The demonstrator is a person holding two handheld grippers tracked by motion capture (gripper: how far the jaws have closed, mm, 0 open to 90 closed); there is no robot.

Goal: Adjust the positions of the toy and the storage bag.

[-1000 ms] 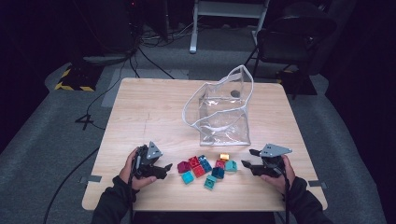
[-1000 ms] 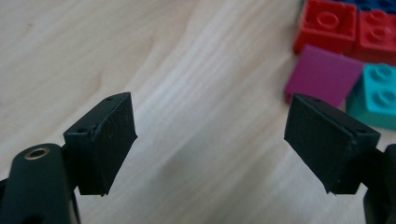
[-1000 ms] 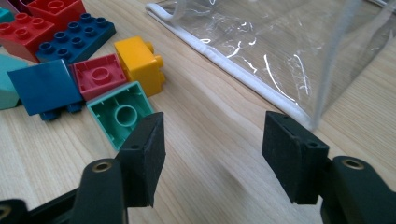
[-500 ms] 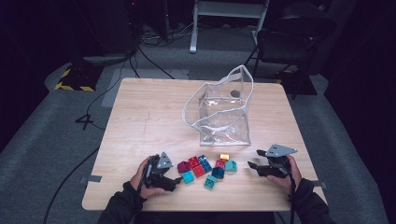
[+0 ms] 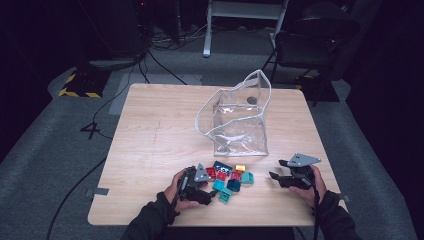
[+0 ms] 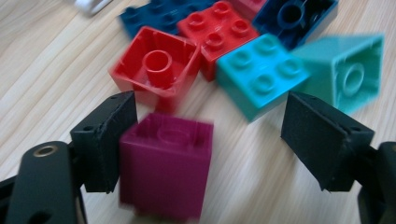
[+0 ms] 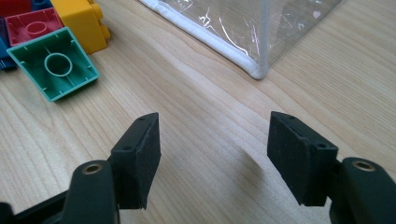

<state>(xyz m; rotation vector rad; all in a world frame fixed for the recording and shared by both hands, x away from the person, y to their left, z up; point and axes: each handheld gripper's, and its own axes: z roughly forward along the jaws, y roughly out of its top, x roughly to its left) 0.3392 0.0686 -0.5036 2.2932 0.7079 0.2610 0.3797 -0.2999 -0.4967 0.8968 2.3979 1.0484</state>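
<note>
A magenta brick (image 6: 163, 168) lies on its side between the jaws of my left gripper (image 6: 210, 126). It rests against the left pad (image 6: 109, 140), with a clear gap to the right pad. These jaws have just been closing. Past it lie a red hollow brick (image 6: 154, 70), a turquoise brick (image 6: 259, 72) and a green one (image 6: 348, 70). In the high view my left gripper (image 5: 214, 194) sits at the left edge of the brick pile (image 5: 231, 177). My right gripper (image 5: 276, 170) stands open over bare wood to the pile's right, empty (image 7: 212, 140), its jaws having just opened slightly.
A clear plastic bag (image 5: 240, 120) with white trim stands open behind the pile; its corner (image 7: 254, 70) lies just ahead of the right gripper. A green brick (image 7: 53, 63) and a yellow one (image 7: 81, 18) lie to that gripper's left. The wooden table (image 5: 150, 150) has room at left.
My left hand has moved right and nearer the front edge, up to the brick pile. The right hand has stayed almost where it was.
</note>
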